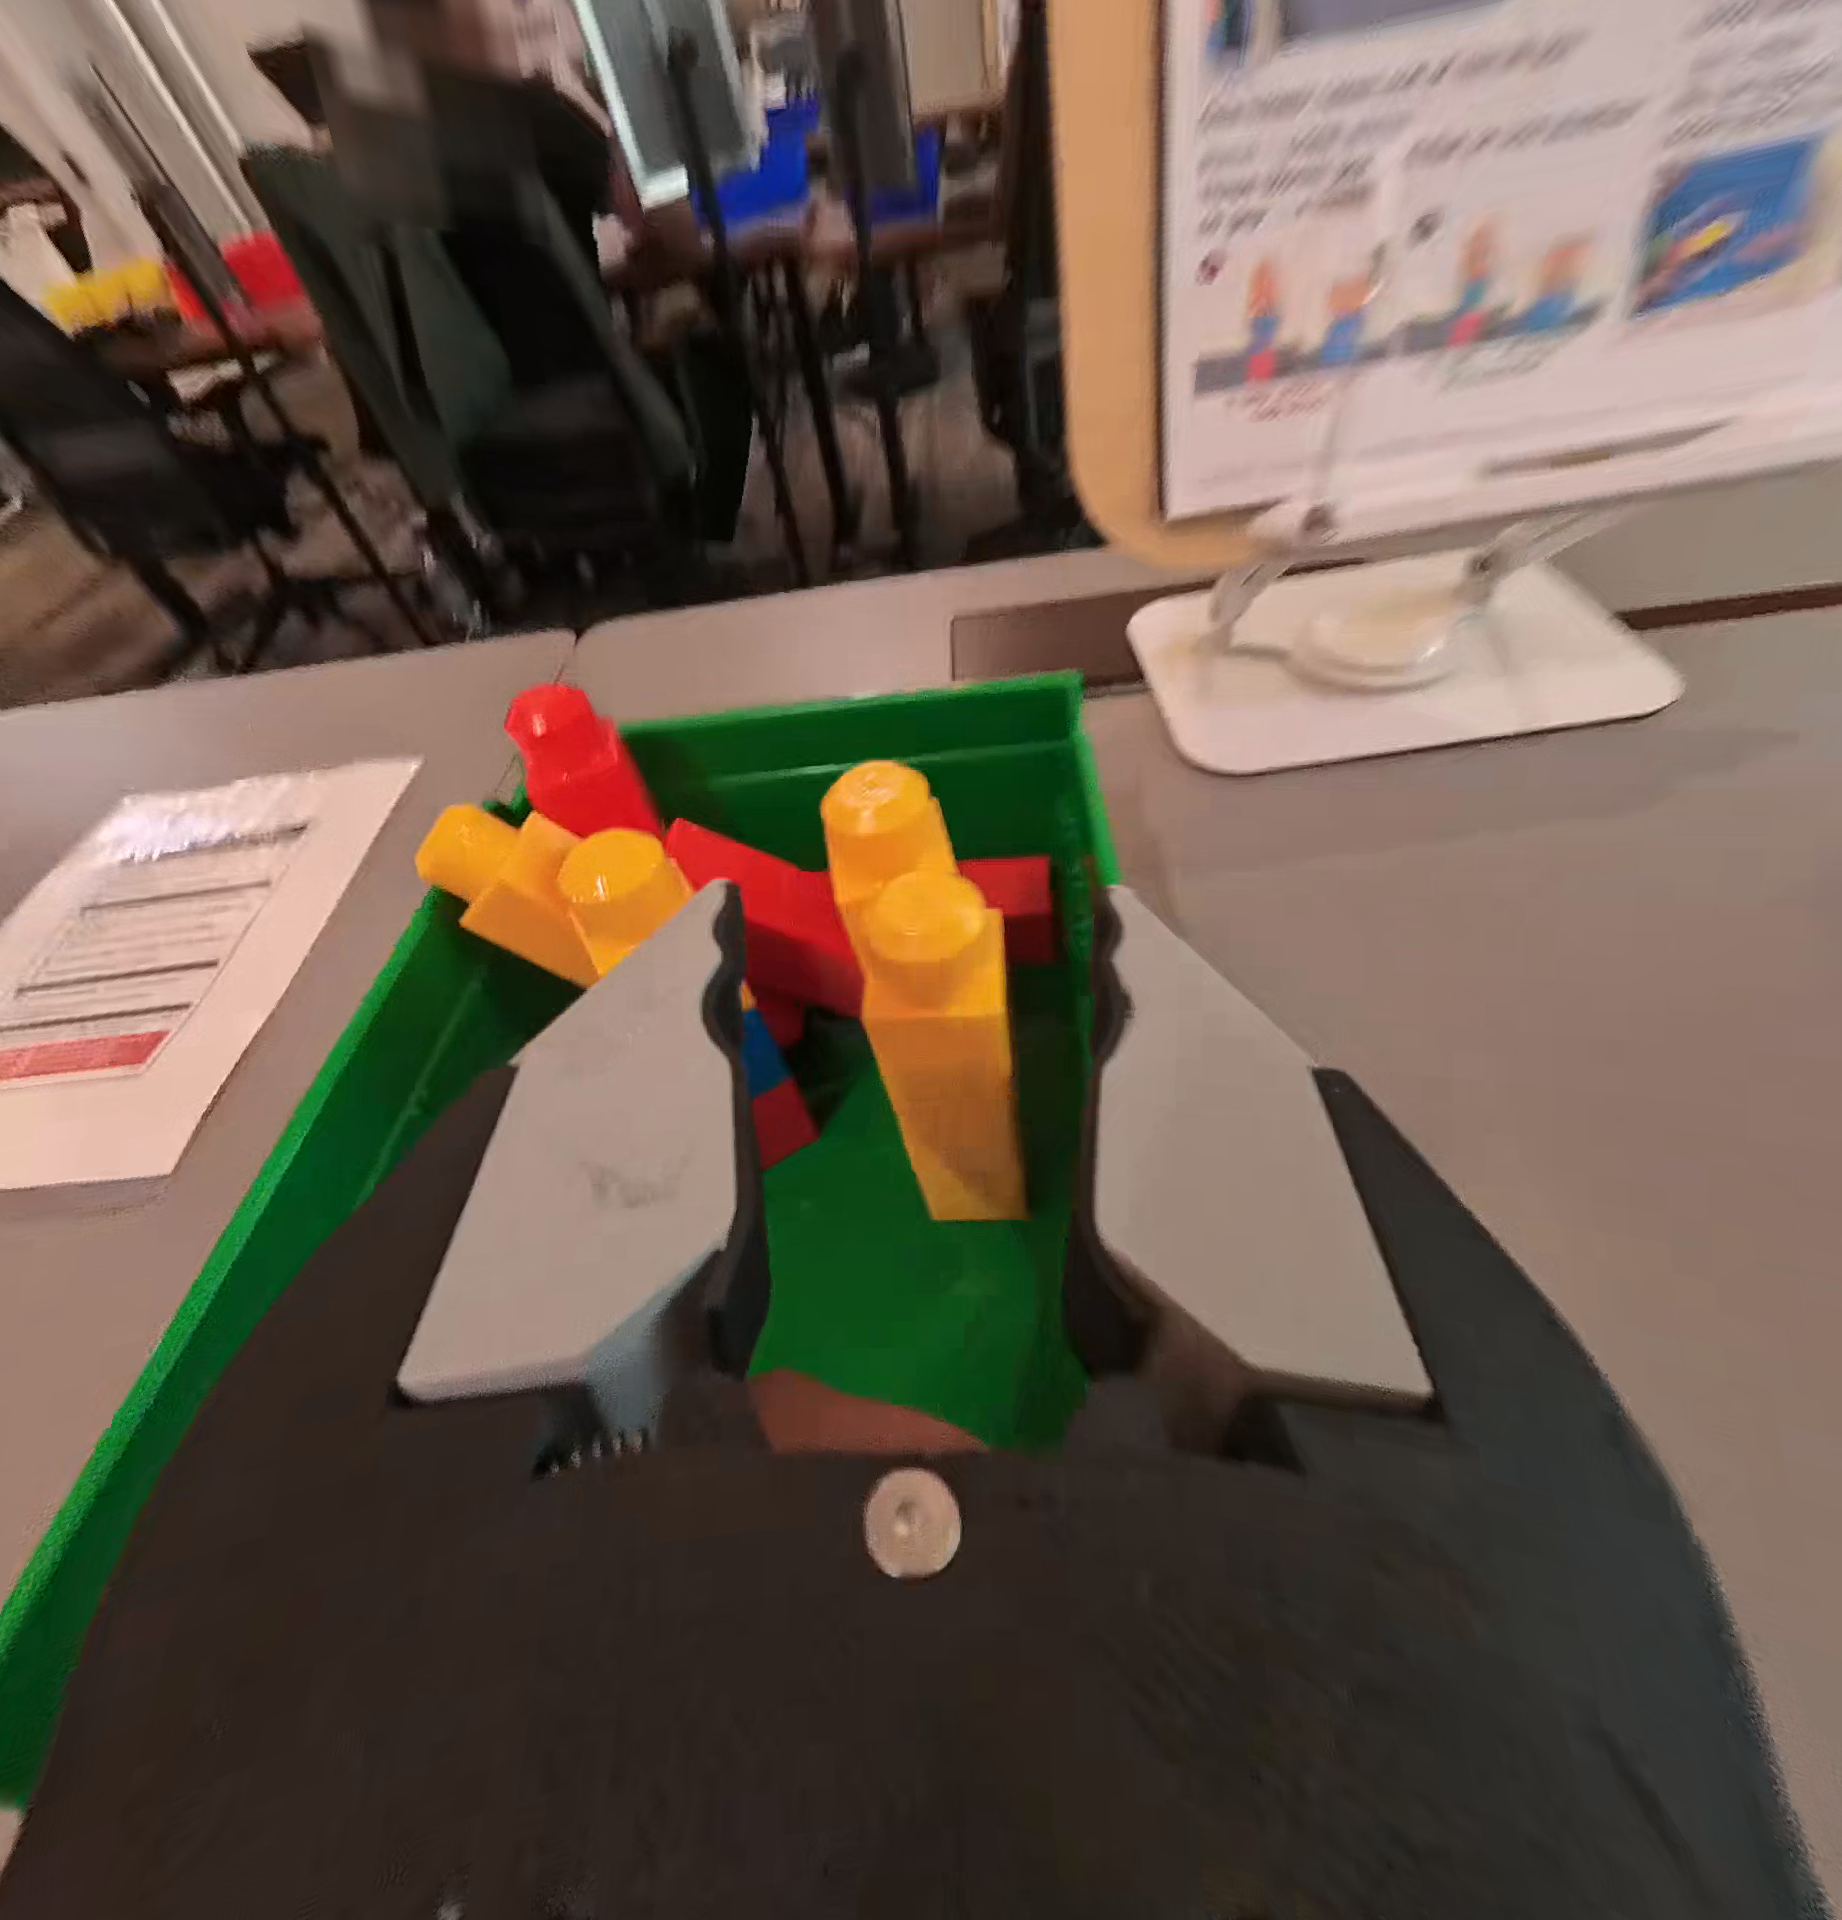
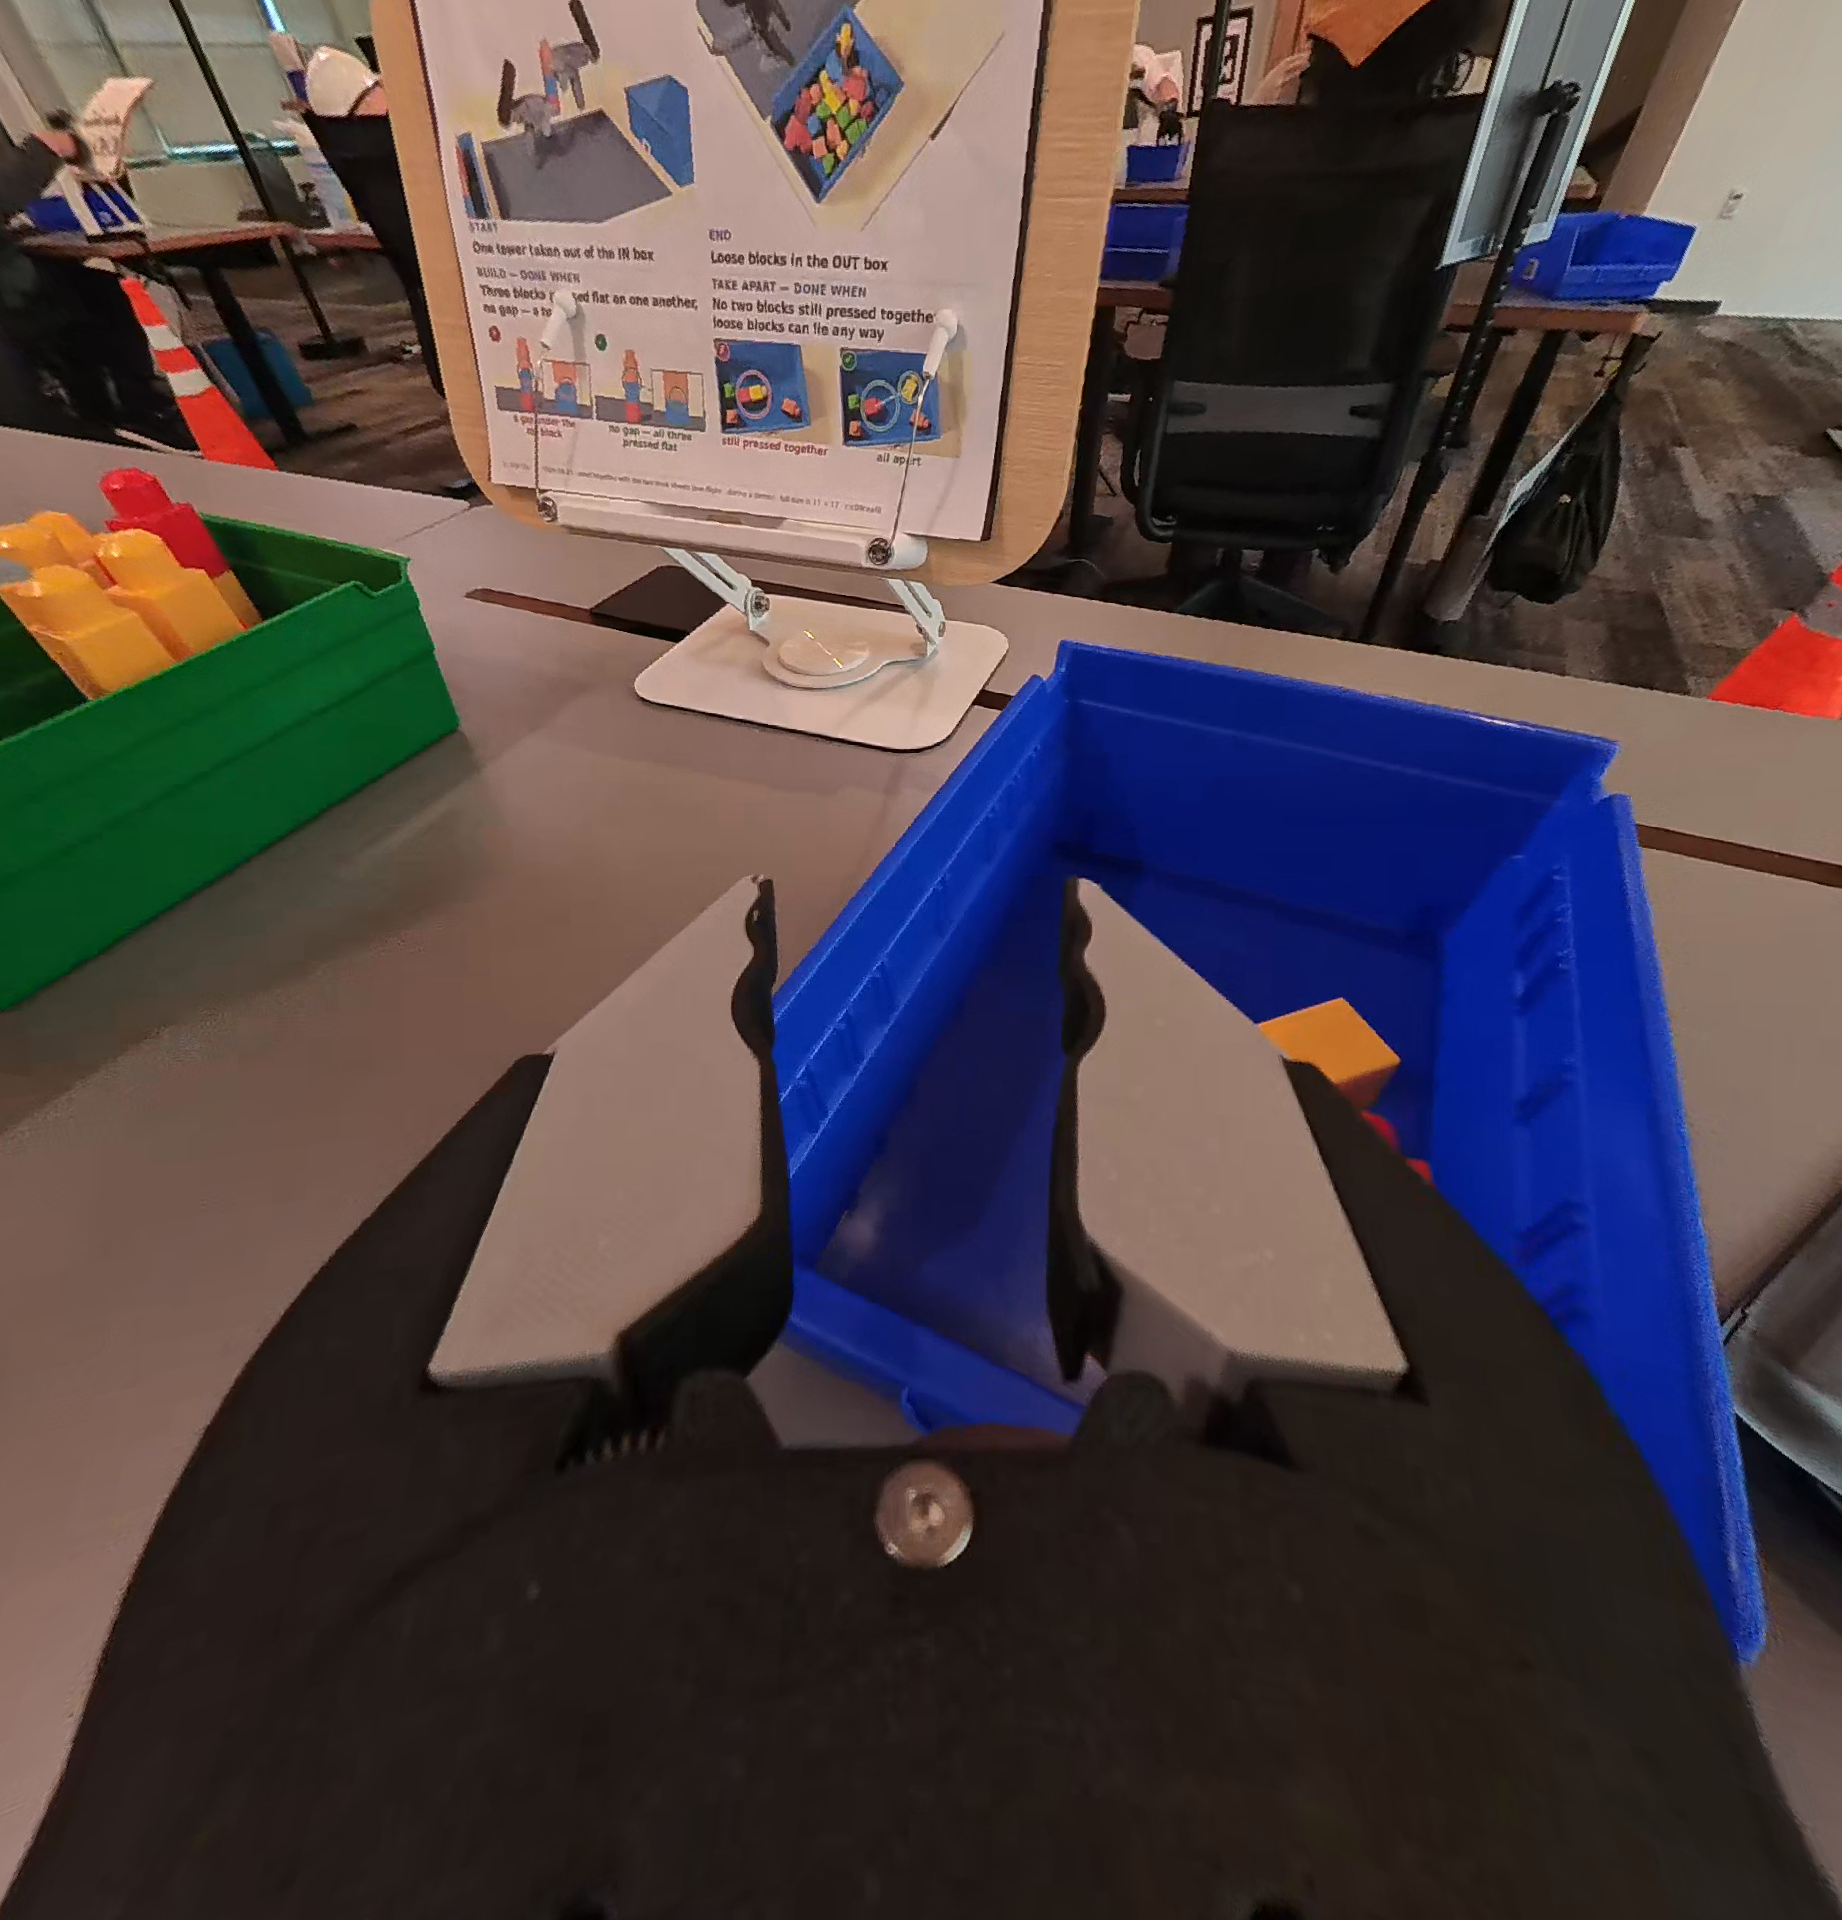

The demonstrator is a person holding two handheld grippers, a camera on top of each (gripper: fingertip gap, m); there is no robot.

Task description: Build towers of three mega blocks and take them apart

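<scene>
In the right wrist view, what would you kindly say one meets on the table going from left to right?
Green bin holding yellow and red blocks → white stand carrying the instruction sheet → blue bin with a yellow block inside.

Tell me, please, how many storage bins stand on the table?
2. The green bin is at the left and holds block towers; the blue bin is at the right, under the right gripper.
</scene>
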